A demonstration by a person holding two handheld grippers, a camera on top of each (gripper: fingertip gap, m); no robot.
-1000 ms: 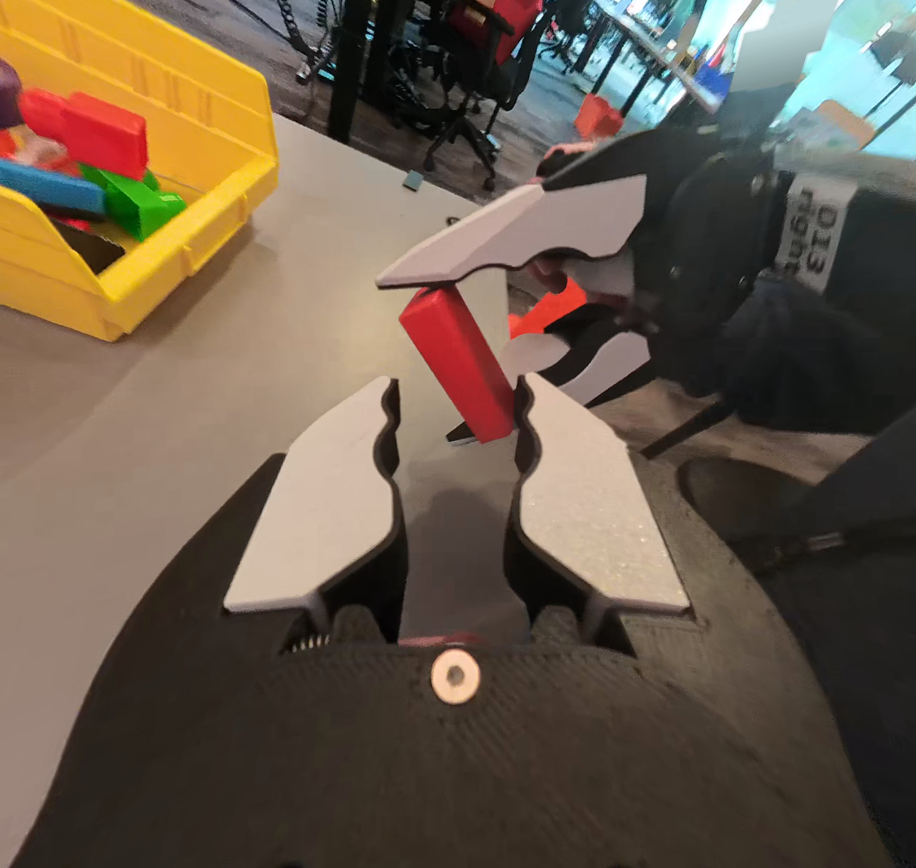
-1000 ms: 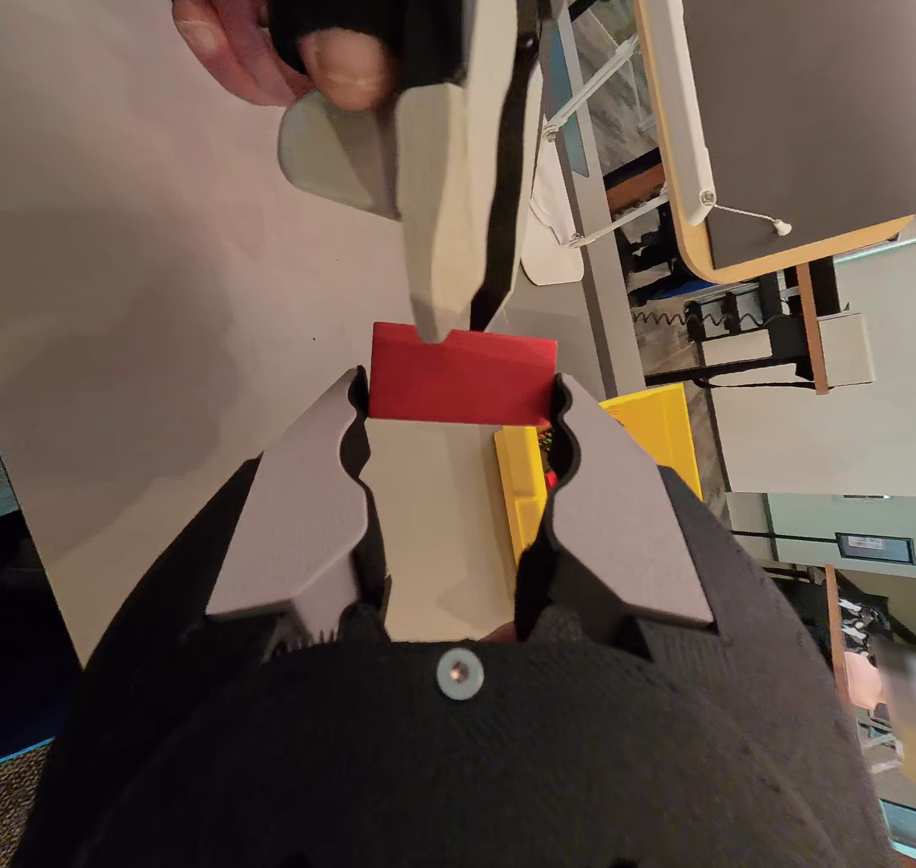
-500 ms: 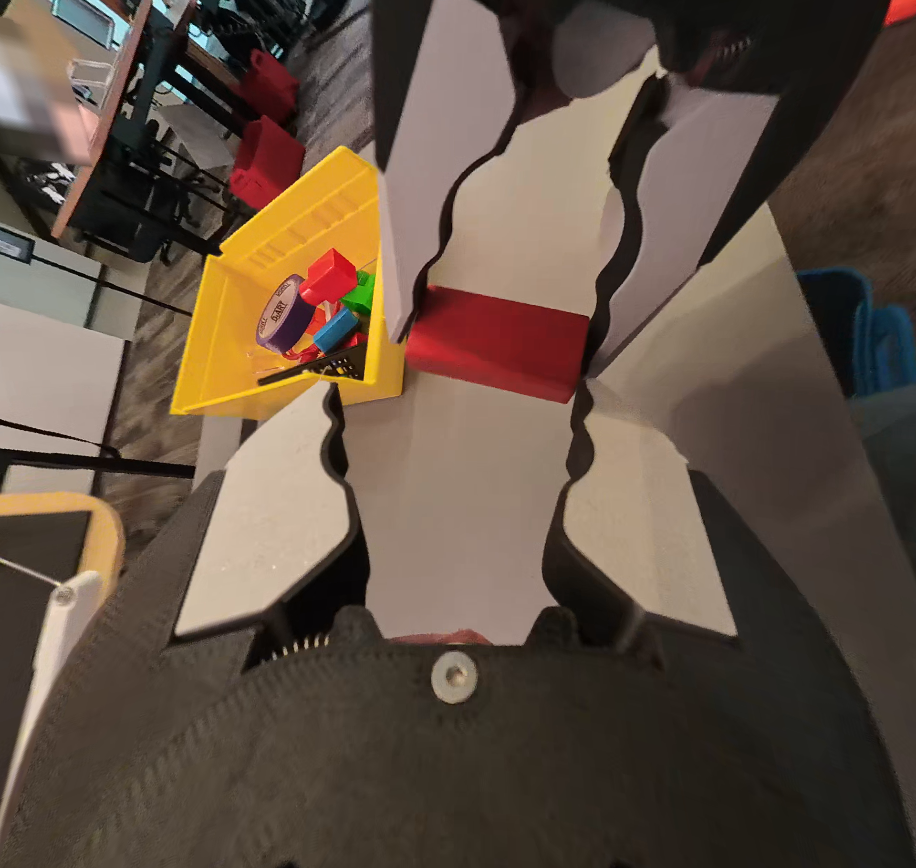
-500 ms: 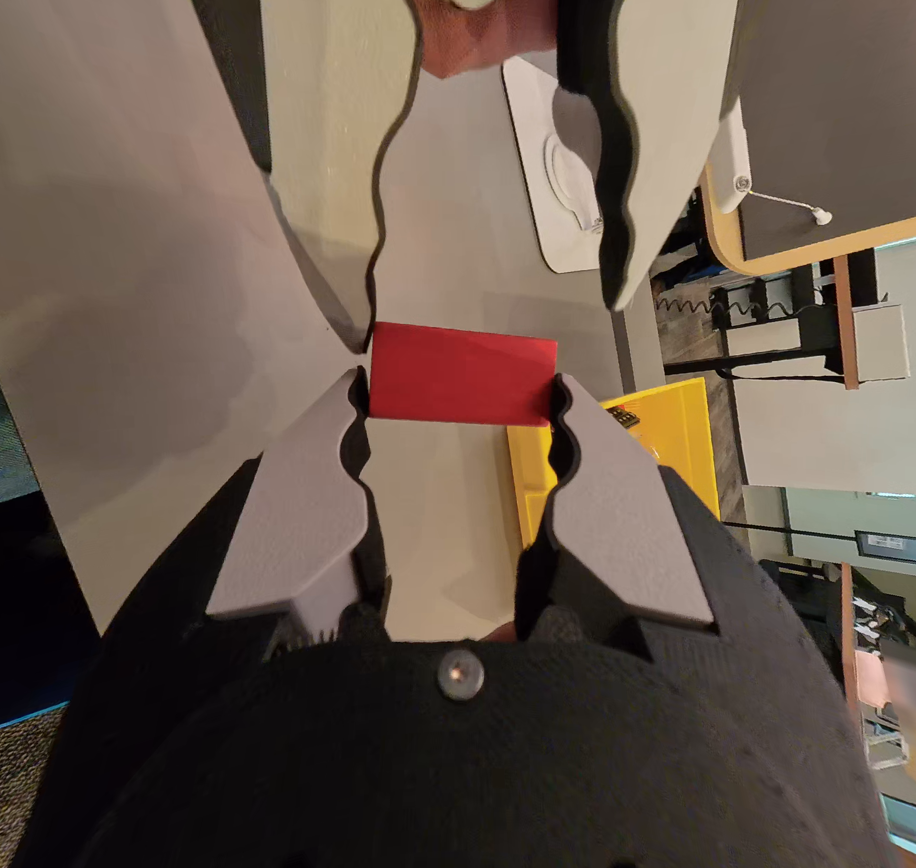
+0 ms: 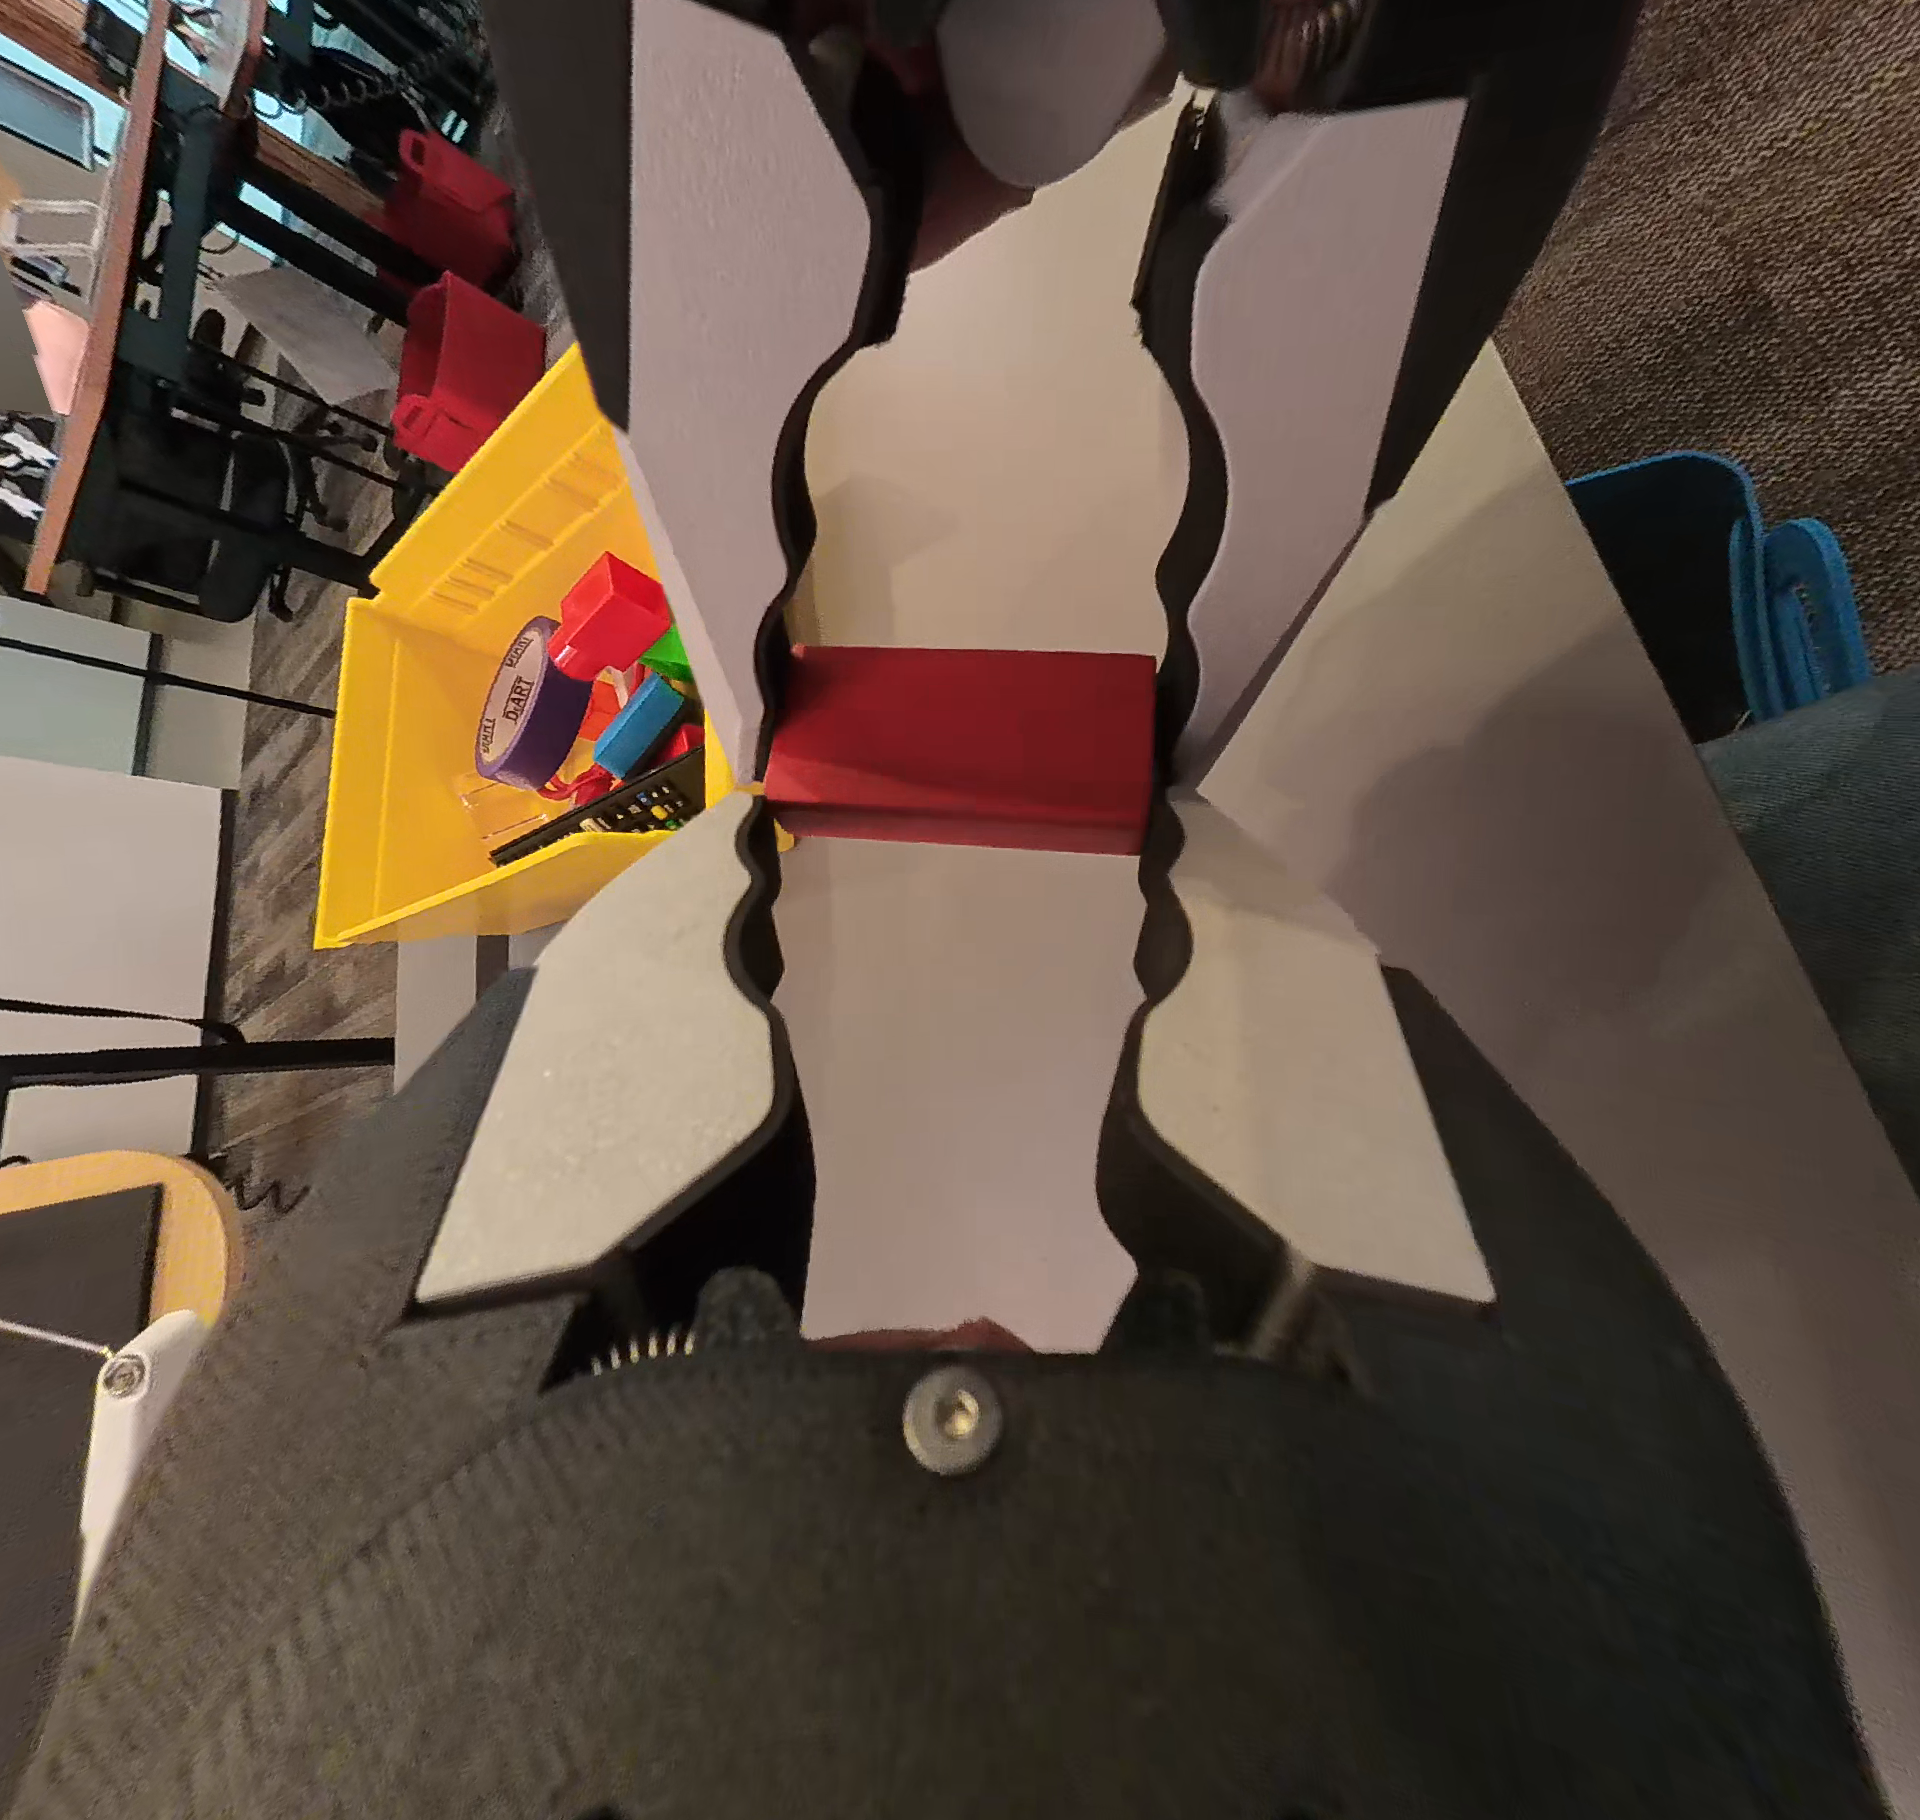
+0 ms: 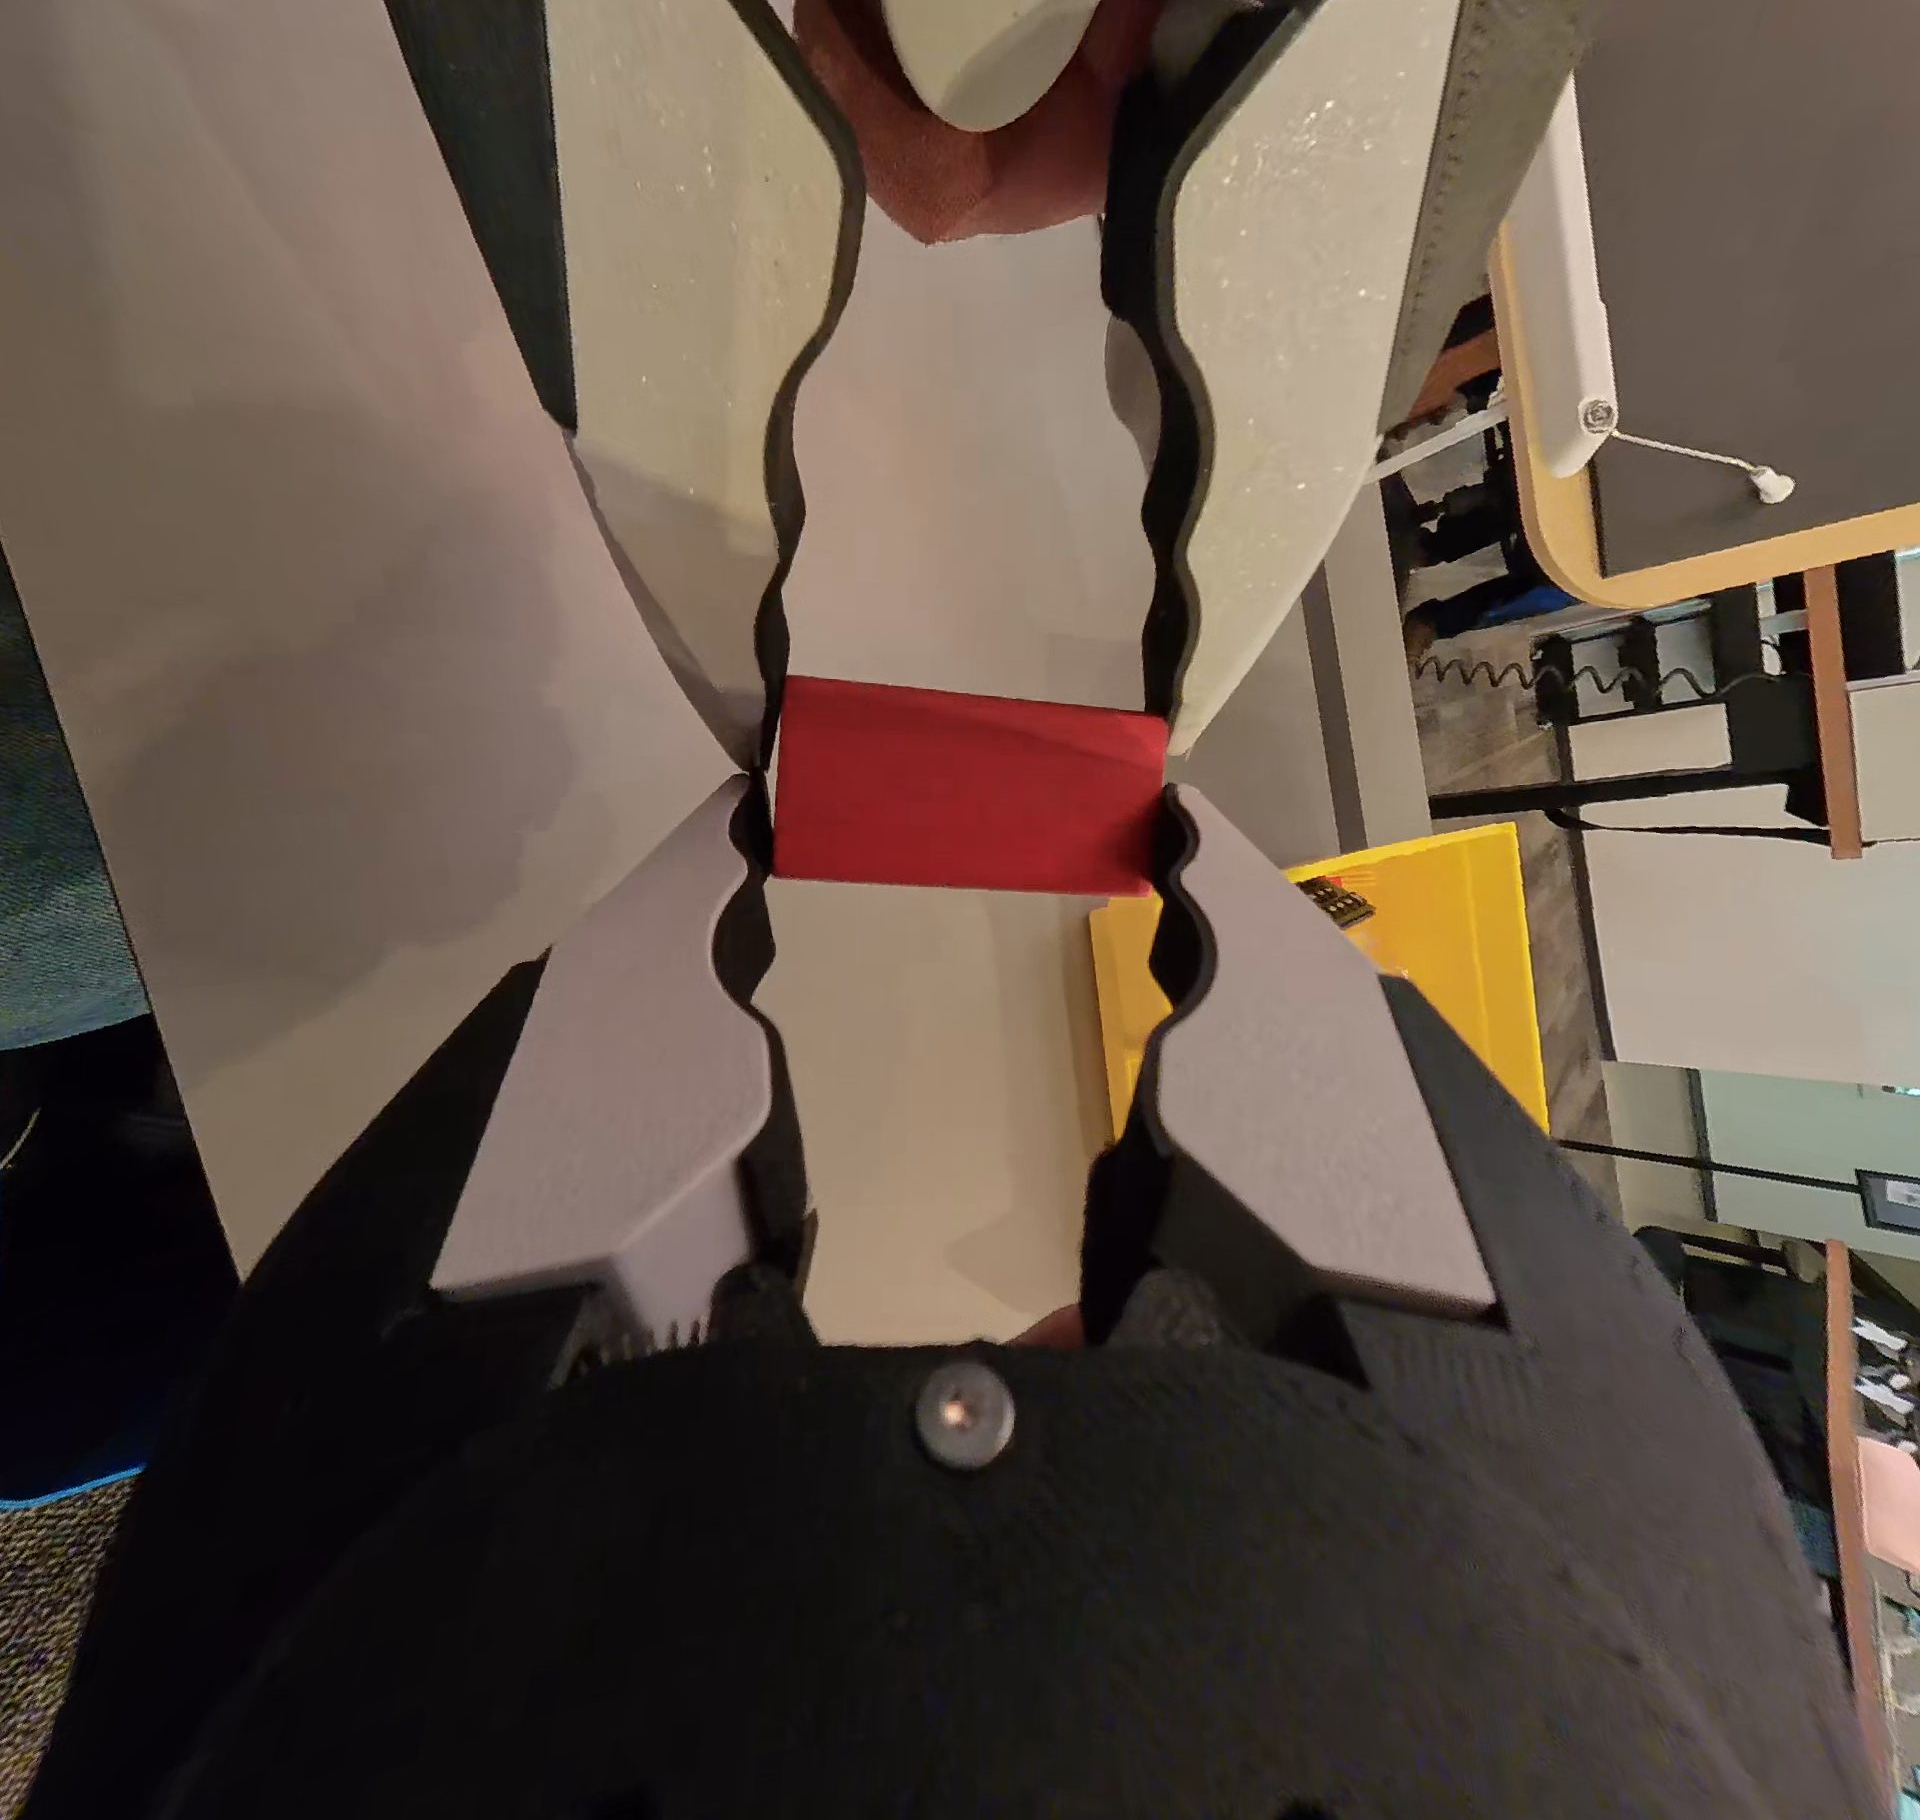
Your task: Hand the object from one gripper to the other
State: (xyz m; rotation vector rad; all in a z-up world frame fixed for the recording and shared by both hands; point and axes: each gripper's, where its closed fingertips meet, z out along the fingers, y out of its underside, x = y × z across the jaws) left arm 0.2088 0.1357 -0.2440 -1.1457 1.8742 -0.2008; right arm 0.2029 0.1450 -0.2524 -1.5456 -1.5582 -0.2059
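A red block hangs in the air above the grey table, held by its two short ends. The two grippers face each other tip to tip. My right gripper is shut on the red block. My left gripper has its fingertips pressed on the same two ends, shut on the block. In the left wrist view the right gripper reaches in from the top. In the right wrist view the left gripper does the same.
A yellow bin stands on the table at the left, holding a purple tape roll, coloured blocks and a black remote. It also shows in the right wrist view. A blue object lies beyond the table's right edge. My two grippers' fingertips are within a few centimetres of each other.
My left gripper swung round to face the right gripper head-on, moved in, and its fingers closed to the block's width. The right gripper kept its hold on the block.
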